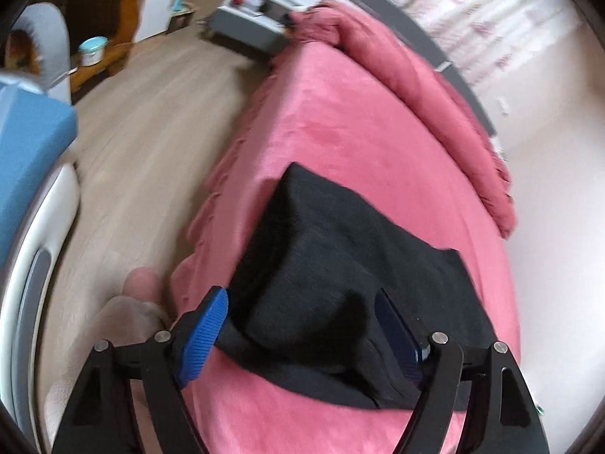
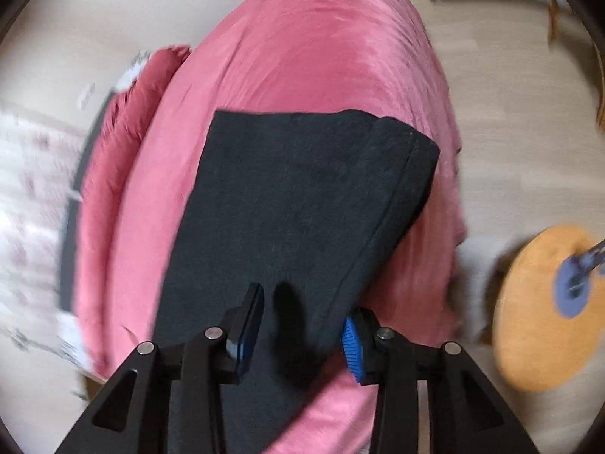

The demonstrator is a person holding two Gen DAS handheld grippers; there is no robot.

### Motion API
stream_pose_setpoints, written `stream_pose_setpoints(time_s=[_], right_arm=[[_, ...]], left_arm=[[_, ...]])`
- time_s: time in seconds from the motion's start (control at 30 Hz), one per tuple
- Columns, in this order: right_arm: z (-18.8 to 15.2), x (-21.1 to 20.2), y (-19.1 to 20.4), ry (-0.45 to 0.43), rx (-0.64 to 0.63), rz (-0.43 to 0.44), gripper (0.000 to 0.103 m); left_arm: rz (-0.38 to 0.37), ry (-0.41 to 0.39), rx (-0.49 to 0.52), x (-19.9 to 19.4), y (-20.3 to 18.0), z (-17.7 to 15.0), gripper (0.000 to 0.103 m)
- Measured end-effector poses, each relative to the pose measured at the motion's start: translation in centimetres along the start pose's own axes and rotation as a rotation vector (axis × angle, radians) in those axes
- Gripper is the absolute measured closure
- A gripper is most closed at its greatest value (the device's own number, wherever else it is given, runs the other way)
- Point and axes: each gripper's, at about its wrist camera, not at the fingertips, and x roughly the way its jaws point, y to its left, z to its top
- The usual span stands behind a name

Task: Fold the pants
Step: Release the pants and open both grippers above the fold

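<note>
1. Looking down my left camera, I saw the black pants (image 1: 340, 265) lying folded on the pink bedspread (image 1: 340, 113), near the edge of the bed closest to me.
2. My left gripper (image 1: 302, 329) stood with its jaws wide apart; the near end of the pants sat between the blue pads (image 1: 202, 336), and neither pad pressed on the cloth.
3. A raised hump of black fabric sat right between those spread fingers, resting loose on the bedspread.
4. Off to the left side of that view I had wooden floor (image 1: 151, 132), a blue cushion (image 1: 30, 159), and a small teal-lidded jar (image 1: 92, 51) on a wooden shelf.
5. A grey and white cabinet (image 1: 249, 11) stood past the far end of the bed, beside a bunched pink blanket (image 1: 416, 75) along the bed's right side.
6. Over on my right camera, the pants (image 2: 302, 196) showed as a neat dark rectangle with a stitched hem on the right side.
7. My right gripper (image 2: 302, 333) was partway apart, straddling the near end of the pants, its pads not squeezing the fabric.
8. An orange round cushion (image 2: 537, 314) lay on the floor to the right of the bed, blurred.
</note>
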Motion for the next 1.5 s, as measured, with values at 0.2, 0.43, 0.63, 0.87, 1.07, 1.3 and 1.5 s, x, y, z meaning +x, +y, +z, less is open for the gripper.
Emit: stream_pose_setpoints(time_s=[0.2,0.43,0.63,0.87,1.07,1.3,1.5], right_arm=[[-8.9,-3.1,10.6,-0.062,-0.499,0.042,0.063],[-25.3,0.0,23.7,0.218,-0.974,0.347,0.063],[-36.1,2.8,29.0,0.426,-1.063,0.496,0.063],[-39.2,4.9,28.4,0.485,-1.099,0.414,0.065],[-37.7,4.7,26.2,0.485,-1.006,0.439,0.065],[-38.0,3.8,24.8,0.44,-1.047,0.429,0.065],[-38.3,3.2,27.3,0.442,-1.008,0.465,0.064]], left_arm=[[0.01,-0.038,-0.004,0.6,0.0,-0.5,0.022],[-0.112,-0.068,-0.056,0.4,1.3,-0.2,0.025],[-0.178,-0.015,0.02,0.9,0.7,0.3,0.056],[-0.2,0.016,0.117,-2.1,-1.7,3.2,0.094],[-0.134,-0.012,0.254,-5.0,-1.8,3.2,0.098],[0.08,0.063,0.149,-1.8,4.5,-0.2,0.103],[-0.03,-0.108,0.189,-5.3,-0.2,-0.4,0.103]])
